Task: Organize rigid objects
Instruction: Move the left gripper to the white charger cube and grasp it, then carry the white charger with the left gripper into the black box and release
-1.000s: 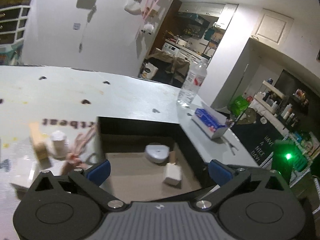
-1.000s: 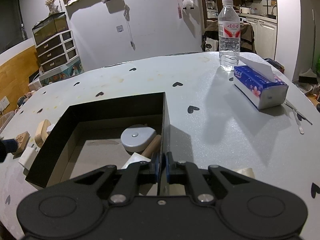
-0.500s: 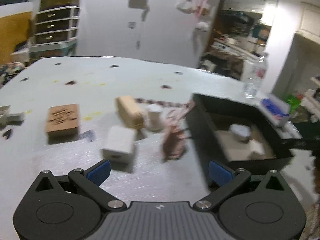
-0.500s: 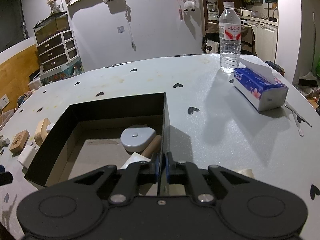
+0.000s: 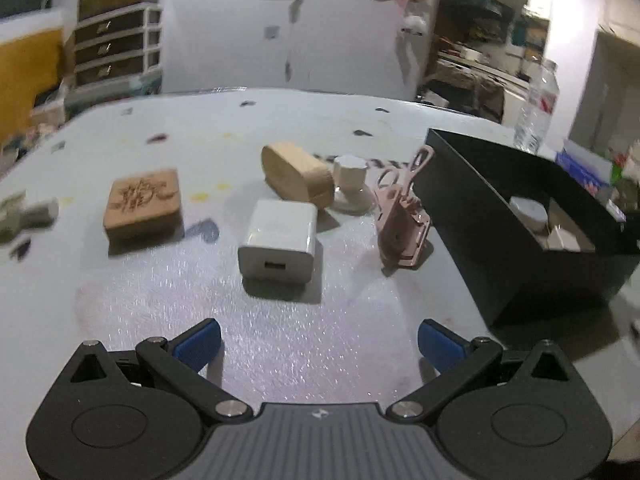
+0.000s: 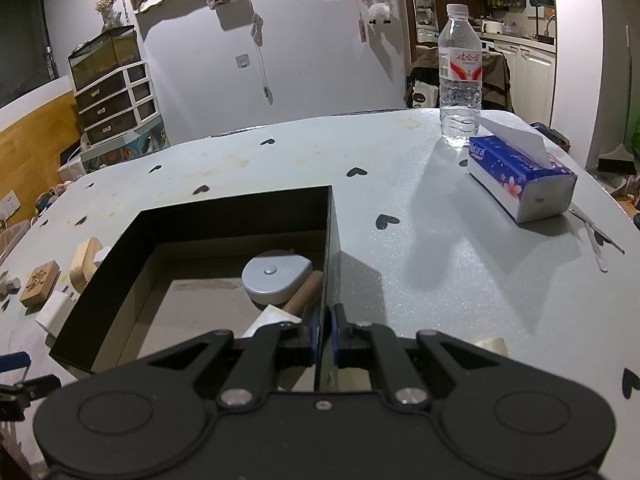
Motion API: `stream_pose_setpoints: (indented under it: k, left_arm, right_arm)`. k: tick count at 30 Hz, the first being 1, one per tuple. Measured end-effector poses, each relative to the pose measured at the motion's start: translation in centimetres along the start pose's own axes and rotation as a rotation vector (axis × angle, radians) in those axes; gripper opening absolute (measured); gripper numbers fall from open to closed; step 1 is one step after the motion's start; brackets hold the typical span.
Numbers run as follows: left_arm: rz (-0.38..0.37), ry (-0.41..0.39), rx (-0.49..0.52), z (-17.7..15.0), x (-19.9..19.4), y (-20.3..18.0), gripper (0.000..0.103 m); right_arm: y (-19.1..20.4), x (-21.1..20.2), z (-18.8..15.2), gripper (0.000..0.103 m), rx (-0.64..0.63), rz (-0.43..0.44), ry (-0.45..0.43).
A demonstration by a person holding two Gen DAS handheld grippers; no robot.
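Observation:
My left gripper point(image 5: 319, 345) is open and empty, low over the table, facing a white charger cube point(image 5: 278, 241). Behind it lie a rounded wooden block point(image 5: 297, 175), a white knob-like piece point(image 5: 351, 182), a pink eyelash curler point(image 5: 402, 216) and an engraved wooden block point(image 5: 142, 203). The black box point(image 5: 516, 236) is to the right. My right gripper point(image 6: 324, 330) is shut on the right wall of the black box point(image 6: 330, 240). Inside lie a grey tape measure point(image 6: 276, 276), a wooden stick point(image 6: 304, 294) and a white piece point(image 6: 266, 320).
A water bottle point(image 6: 459, 76) and a blue tissue pack point(image 6: 522, 178) stand at the far right of the table. A thin tool point(image 6: 596, 232) lies beside the pack. A small grey object point(image 5: 24, 216) sits at the table's left edge.
My left gripper swung left from over the box and dropped low in front of the loose items, closing in on the charger cube. My right gripper stayed clamped on the box wall.

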State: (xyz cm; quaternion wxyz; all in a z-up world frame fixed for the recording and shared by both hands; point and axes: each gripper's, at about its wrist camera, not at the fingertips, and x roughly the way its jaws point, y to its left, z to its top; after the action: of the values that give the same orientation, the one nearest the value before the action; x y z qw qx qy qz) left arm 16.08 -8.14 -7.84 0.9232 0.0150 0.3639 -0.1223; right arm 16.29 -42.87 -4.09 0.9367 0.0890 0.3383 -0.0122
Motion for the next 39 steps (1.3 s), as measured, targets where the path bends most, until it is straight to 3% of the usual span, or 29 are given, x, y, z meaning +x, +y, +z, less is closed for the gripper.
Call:
stream_pose_setpoints:
  k: [8, 12, 13, 17, 23, 39]
  left_arm:
    - [0.051, 0.000, 0.069, -0.3, 0.5, -0.6, 0.103]
    - [-0.006, -0.017, 0.005, 0.2, 0.4, 0.8, 0.102]
    - [-0.019, -0.020, -0.002, 0.4, 0.5, 1.2, 0.101]
    - [0.039, -0.030, 0.041, 1.3, 1.1, 1.3, 0.074]
    - [0.045, -0.035, 0.054, 2.9, 2.5, 1.3, 0.055]
    - [0.064, -0.045, 0.024, 4.8, 4.4, 1.2, 0.046]
  right_arm:
    - [-0.1, 0.0, 0.0, 0.008, 0.006, 0.007, 0.000]
    - [-0.2, 0.0, 0.0, 0.008, 0.004, 0.011, 0.000]
    - [-0.2, 0.1, 0.0, 0.008, 0.004, 0.011, 0.001]
    - [-0.2, 0.0, 0.0, 0.008, 0.002, 0.011, 0.001]
    - [-0.1, 0.1, 0.0, 0.008, 0.004, 0.011, 0.001]
    - [-0.2, 0.2, 0.1, 0.008, 0.005, 0.012, 0.004]
